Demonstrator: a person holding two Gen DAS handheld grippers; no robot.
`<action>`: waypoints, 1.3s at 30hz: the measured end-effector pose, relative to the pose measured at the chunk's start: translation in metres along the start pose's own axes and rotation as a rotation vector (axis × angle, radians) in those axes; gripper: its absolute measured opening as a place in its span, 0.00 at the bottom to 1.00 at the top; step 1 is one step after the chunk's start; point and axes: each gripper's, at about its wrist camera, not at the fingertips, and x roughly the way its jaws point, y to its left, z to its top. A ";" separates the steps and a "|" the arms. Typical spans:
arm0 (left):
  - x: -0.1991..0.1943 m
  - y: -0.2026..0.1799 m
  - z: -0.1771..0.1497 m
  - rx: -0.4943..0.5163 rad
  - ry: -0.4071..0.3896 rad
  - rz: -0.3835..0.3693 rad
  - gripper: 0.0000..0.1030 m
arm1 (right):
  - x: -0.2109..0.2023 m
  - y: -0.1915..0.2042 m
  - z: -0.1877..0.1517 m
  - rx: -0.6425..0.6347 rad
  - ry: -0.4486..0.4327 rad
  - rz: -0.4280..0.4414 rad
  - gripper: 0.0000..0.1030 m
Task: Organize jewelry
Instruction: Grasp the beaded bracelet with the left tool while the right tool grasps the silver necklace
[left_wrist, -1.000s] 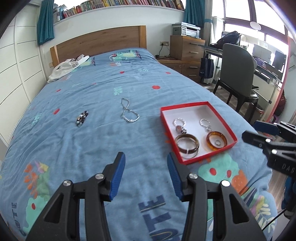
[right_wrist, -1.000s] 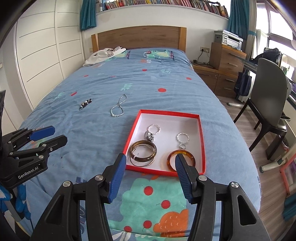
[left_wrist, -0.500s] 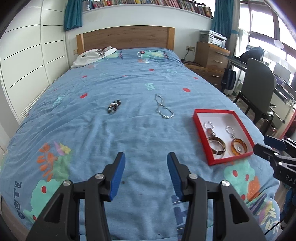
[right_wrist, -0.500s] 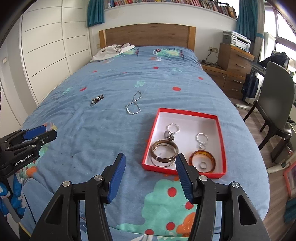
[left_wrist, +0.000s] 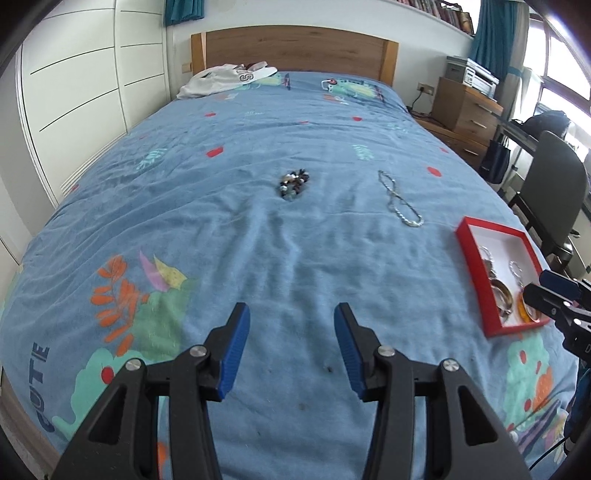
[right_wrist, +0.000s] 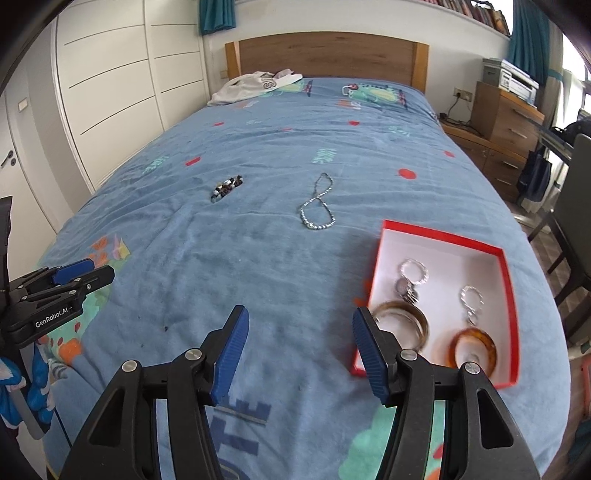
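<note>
Left gripper (left_wrist: 291, 334): jaws parted, nothing between them; lower centre of the left wrist view, over bare bedspread.
Right gripper (right_wrist: 297, 338): jaws parted, holding nothing; lower centre of the right wrist view, its right finger overlapping the near left corner of the box.
Change: a second ago the left view had the red box right of centre, just beyond the fingers; it now sits at the right edge and the beaded bracelet lines up above the gap. The right view has likewise swung leftward.
Beaded bracelet (left_wrist: 293, 183): dark mixed beads, bunched, centre of the left view, well apart from both grippers.
Chain necklace (left_wrist: 399, 199): silver, looped, right of the bracelet, between it and the box.
Red box (right_wrist: 508, 280): white interior, right side of the right view.
Box contents: two keyring-like pieces, a brown bangle (right_wrist: 400, 325), an amber bangle (right_wrist: 472, 345).
Bedspread (left_wrist: 184, 206): blue, printed, creased.
Reading: the left gripper appears to be aiming for the bracelet; two loose pieces remain outside the box.
</note>
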 end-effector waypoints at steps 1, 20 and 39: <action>0.007 0.003 0.006 -0.001 0.001 0.001 0.46 | 0.007 0.001 0.005 -0.002 0.003 0.006 0.56; 0.199 0.007 0.137 0.043 0.056 -0.043 0.55 | 0.204 -0.031 0.131 0.087 0.052 0.066 0.59; 0.271 0.005 0.153 0.049 0.072 -0.057 0.53 | 0.277 -0.041 0.138 0.155 0.119 0.082 0.44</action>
